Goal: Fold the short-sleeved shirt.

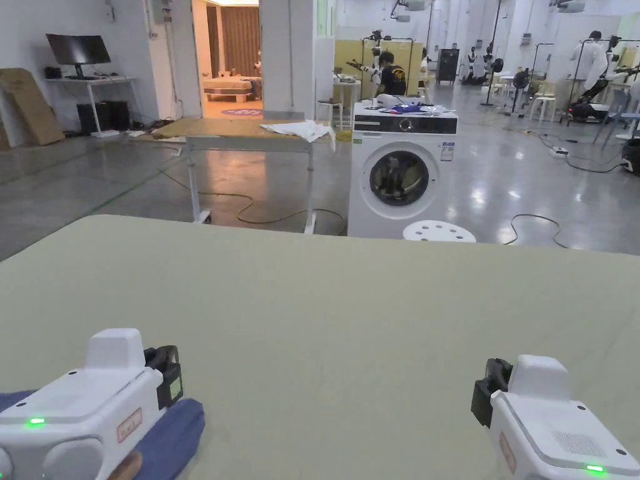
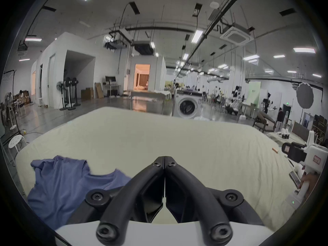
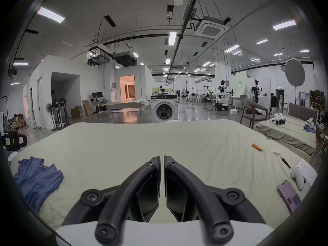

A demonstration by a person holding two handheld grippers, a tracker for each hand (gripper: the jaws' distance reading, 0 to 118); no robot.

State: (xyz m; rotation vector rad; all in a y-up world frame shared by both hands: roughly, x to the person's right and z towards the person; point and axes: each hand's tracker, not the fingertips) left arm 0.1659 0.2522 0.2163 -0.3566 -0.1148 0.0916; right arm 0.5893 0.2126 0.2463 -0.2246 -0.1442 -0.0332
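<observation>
Both jaws together and empty, the left gripper (image 2: 165,158) and right gripper (image 3: 161,158) should first spread the crumpled blue short-sleeved shirt (image 2: 60,182) flat on the pale green bed sheet (image 1: 325,300).

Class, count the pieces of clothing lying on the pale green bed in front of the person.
1. A crumpled blue shirt lies near the bed's left edge, beside the left gripper. More could be hidden below the cameras' edges.

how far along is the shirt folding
Nothing looks done: the blue shirt lies crumpled at the left edge of the bed. Nothing is in hand either: the left gripper and the right gripper are both shut and hold nothing. Left: spread the shirt flat, then make every fold.
</observation>
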